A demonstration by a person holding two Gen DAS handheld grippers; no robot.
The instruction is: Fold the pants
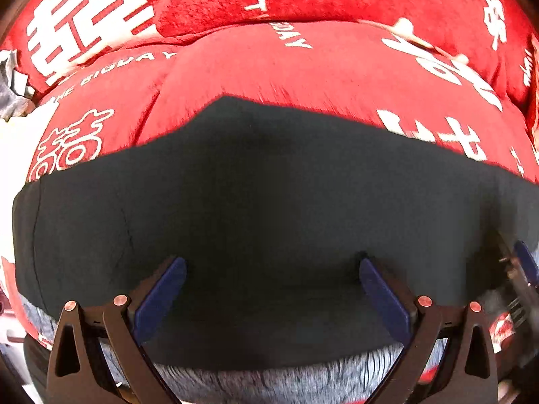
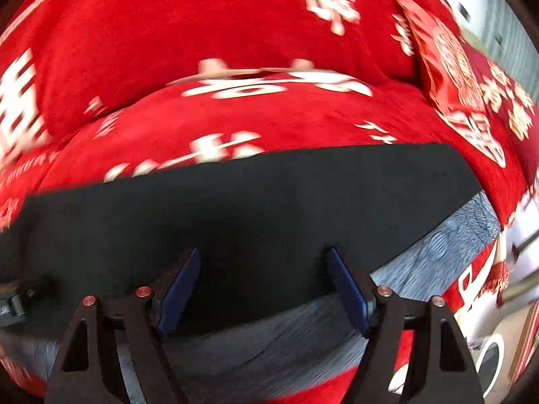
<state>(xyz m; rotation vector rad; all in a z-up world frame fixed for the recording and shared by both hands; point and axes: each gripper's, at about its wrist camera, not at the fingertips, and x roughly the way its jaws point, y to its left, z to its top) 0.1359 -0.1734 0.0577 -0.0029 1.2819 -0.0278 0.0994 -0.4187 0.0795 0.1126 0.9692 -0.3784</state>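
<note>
Left gripper [image 1: 273, 298] jaws spread wide, empty. Right gripper [image 2: 262, 291] jaws also wide, empty, over the flat black fabric pants [image 2: 235, 202] across lower centre. Risk: regrasp pinching grey fleece throw [image 2: 269, 343] beneath, dragging fold. Red plush cover with white characters [image 2: 202, 33] fills upper frame; room barely visible.

Both tongs, left [image 1: 273, 271] and right [image 2: 262, 262], gape downward (empty).

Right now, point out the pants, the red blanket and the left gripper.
pants [image 1: 269, 208]: left wrist view, middle of the black cloth
red blanket [image 2: 235, 20]: right wrist view, plain red patch
left gripper [image 1: 273, 286]: left wrist view, midway between fingertips
</note>
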